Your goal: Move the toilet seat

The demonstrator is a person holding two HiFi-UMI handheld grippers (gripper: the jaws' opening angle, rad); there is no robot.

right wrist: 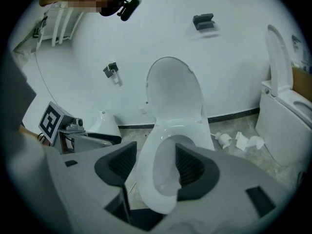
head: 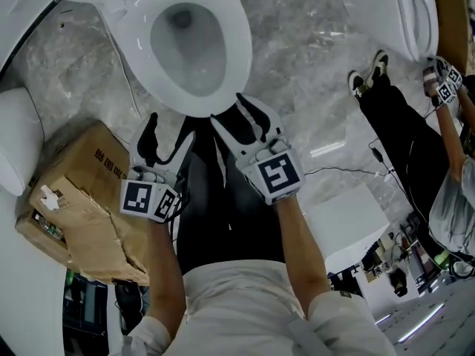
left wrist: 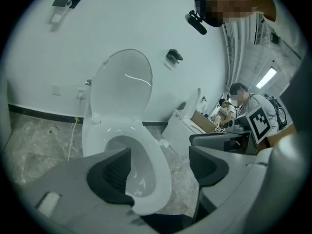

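The white toilet [head: 133, 21] stands at the top of the head view, its seat [head: 237, 50] down on the bowl. The lid [left wrist: 122, 87] stands upright against the wall. Both grippers are at the seat's front rim. My left gripper [head: 169, 132] is open; in its own view the seat's front [left wrist: 158, 174] lies between the dark pads [left wrist: 109, 177], with a gap on the right side. My right gripper [head: 226, 108] is open too. One of its pads [right wrist: 195, 167] is inside the seat opening and the other is outside, so the seat ring [right wrist: 146, 169] runs between them.
A torn cardboard box [head: 82, 199] lies on the marble floor at the left. A second toilet [head: 412, 13] is at the upper right, where another person [head: 401, 117] stands with grippers. Toilet paper rolls [right wrist: 239, 140] lie by the wall. A cable [head: 341, 170] crosses the floor.
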